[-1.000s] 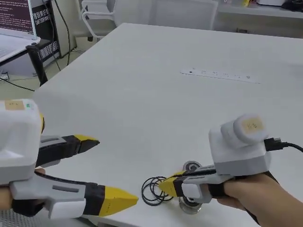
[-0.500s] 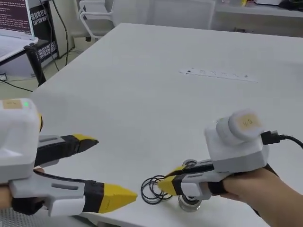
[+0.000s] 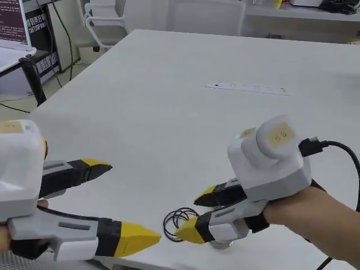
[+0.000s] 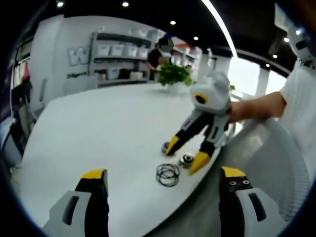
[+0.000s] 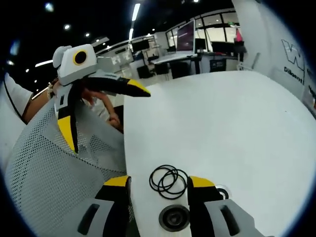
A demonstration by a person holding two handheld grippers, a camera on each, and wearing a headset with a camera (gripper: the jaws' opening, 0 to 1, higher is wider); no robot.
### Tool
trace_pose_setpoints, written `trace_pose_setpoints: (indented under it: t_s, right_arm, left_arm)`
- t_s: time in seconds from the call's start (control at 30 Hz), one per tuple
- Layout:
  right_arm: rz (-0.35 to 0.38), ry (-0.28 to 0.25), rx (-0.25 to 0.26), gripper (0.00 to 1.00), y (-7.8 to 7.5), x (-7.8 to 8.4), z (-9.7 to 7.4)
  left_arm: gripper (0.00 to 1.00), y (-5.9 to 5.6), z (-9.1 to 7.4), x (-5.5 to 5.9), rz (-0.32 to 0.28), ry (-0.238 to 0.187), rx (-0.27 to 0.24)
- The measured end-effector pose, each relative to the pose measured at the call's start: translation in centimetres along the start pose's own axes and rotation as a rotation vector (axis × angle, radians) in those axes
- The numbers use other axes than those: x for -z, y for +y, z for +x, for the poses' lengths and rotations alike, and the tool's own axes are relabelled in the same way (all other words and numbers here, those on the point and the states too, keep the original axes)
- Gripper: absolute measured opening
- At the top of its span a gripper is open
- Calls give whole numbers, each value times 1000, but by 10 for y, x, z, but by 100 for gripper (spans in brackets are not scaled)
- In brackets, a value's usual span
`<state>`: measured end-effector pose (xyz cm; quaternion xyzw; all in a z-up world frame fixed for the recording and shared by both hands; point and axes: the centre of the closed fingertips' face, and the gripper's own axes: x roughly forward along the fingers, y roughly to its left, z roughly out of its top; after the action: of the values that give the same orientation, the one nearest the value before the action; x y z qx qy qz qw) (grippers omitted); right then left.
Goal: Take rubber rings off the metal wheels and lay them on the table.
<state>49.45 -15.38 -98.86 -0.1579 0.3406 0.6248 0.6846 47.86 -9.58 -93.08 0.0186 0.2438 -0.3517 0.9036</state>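
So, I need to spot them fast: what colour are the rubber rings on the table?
Black; the rubber rings show best in the right gripper view.

The white tabletop (image 3: 185, 112) lies bare ahead as far as the flat white power strip (image 3: 247, 87). Near the edge, loose black rubber rings (image 5: 169, 180) and a round metal wheel (image 5: 174, 217) sit in the spread-apart gap of my right gripper (image 3: 188, 218). A white mesh chair back (image 5: 59, 168) crowds the table's edge.

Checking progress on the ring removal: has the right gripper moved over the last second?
Yes. Against the rubber rings, the right gripper has edged toward them, and its jaws now stand apart, straddling a metal wheel.
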Motion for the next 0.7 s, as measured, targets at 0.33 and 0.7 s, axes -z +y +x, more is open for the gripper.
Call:
trace_pose_setpoints:
  t_s: [0.33, 0.7]
  right_arm:
    - [18, -44, 40, 61, -3, -14, -27]
    - [9, -104, 94, 78, 3, -17, -70]
  left_arm:
    - [95, -3, 1, 1, -2, 7, 20]
    - [96, -6, 1, 2, -26, 5, 38]
